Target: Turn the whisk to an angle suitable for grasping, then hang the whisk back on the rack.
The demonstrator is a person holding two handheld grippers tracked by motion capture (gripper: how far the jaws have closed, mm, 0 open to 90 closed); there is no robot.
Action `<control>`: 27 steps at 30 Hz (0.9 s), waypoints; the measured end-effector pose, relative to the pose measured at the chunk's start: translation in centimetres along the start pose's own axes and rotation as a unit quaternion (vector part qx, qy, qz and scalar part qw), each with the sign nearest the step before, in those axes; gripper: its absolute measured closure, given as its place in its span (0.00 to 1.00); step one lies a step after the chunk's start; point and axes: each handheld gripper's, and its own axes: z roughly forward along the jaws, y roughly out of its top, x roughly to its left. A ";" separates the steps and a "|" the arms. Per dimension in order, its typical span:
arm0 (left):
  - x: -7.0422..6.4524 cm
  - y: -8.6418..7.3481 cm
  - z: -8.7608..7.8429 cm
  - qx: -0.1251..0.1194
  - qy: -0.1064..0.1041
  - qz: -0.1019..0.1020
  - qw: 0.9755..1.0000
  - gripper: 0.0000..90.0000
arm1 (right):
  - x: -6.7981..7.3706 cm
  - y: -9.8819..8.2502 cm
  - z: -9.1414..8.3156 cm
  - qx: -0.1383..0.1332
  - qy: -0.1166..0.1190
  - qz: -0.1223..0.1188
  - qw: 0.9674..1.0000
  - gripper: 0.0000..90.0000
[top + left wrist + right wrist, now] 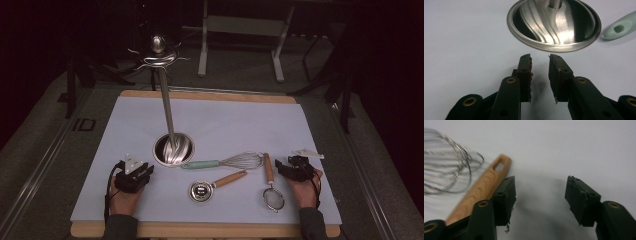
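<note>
a white sheet covers the wooden counter (210, 230) in a dark room. left hand-held gripper (134, 172) at 7 o'clock, open and empty, near the steel stand base (173, 149). right hand-held gripper (295, 167) at 4 o'clock, open, beside the strainer (272, 195).

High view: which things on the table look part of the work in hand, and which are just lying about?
Likely in hand:
- steel hanging stand, right ahead of the open, empty left gripper
- small strainer, its wooden handle beside the open, empty right gripper

Lying about for now:
- whisk
- round steel scoop with wooden handle
</note>
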 end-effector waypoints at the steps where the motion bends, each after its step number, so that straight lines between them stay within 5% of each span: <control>1: 0.0 0.0 0.0 -0.005 -0.002 -0.002 1.000 0.79 | 0.0 0.1 -0.2 -0.004 0.003 0.001 1.000 0.49; 8: -0.1 -0.1 0.0 -0.002 0.008 0.001 1.000 0.79 | 0.5 1.1 -1.4 -0.025 0.024 -0.015 0.999 0.56; 15: -0.6 -0.1 0.0 -0.003 0.022 0.021 1.000 0.79 | 2.7 3.2 -2.0 -0.038 0.060 -0.087 0.994 0.57; 22: -0.5 -0.2 0.0 -0.008 0.024 0.014 1.000 0.77 | 4.5 6.1 -2.1 -0.030 0.106 -0.134 0.985 0.56; 27: -0.5 -0.2 -0.2 -0.012 0.027 0.015 0.999 0.77 | 5.9 7.9 -1.7 -0.015 0.133 -0.180 0.975 0.59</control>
